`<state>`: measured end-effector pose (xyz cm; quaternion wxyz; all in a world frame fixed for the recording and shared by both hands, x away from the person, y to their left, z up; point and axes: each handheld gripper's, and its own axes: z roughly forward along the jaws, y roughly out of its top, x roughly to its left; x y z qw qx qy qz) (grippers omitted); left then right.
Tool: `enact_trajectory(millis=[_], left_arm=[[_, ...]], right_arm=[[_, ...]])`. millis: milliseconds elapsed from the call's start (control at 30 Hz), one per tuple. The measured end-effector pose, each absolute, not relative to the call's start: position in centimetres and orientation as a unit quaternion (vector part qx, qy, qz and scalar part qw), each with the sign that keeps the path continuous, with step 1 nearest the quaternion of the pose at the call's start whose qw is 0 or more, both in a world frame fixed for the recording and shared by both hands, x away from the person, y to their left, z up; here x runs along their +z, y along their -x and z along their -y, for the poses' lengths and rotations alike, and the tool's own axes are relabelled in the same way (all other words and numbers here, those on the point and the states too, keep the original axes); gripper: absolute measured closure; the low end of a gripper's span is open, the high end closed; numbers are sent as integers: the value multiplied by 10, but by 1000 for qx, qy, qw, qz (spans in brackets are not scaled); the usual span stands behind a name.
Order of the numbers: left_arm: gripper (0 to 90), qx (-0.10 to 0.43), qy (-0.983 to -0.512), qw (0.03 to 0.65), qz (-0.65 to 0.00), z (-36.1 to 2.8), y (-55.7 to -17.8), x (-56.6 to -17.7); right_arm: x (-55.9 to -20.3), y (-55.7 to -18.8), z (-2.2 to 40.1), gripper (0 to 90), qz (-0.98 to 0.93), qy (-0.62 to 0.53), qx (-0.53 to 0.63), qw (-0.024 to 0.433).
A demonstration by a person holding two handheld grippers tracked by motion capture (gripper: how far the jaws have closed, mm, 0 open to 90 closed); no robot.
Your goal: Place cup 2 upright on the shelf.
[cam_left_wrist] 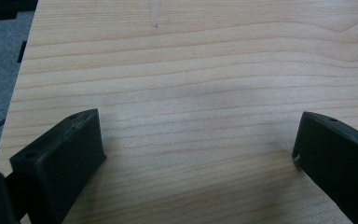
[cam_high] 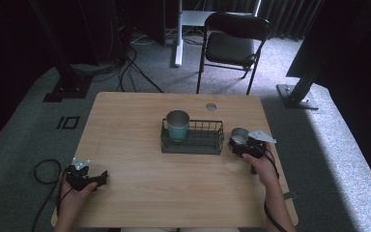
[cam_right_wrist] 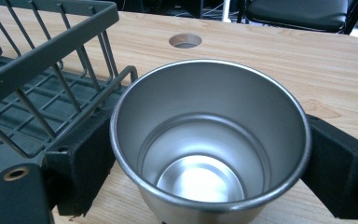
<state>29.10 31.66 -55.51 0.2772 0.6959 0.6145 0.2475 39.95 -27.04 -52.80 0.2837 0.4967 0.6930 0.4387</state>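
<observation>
A steel cup point(cam_high: 239, 135) stands upright on the table just right of a dark wire basket point(cam_high: 193, 150). My right gripper point(cam_high: 240, 141) is shut on it. In the right gripper view the cup point(cam_right_wrist: 209, 140) is empty, with one black jaw pressed against each side, and the basket point(cam_right_wrist: 51, 46) lies close on its left. A teal cup with a metal rim point(cam_high: 177, 124) stands in the basket's left end. My left gripper point(cam_high: 100, 178) rests near the table's front left corner; its jaws stand wide apart over bare wood point(cam_left_wrist: 198, 140).
The wooden table point(cam_high: 140, 193) has a round cable hole point(cam_high: 211, 106) behind the basket. A black folding chair point(cam_high: 232, 43) stands beyond the far edge. Cables lie on the grey carpet at the left.
</observation>
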Motion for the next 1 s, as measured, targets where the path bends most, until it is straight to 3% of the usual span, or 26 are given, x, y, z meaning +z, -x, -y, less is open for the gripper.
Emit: enact_trajectory(millis=[1000], left_arm=[[23,247,-696,277,-615,-317,-291,-555]], right_arm=[[-499,-403,275,130,-693,-502,428,292]])
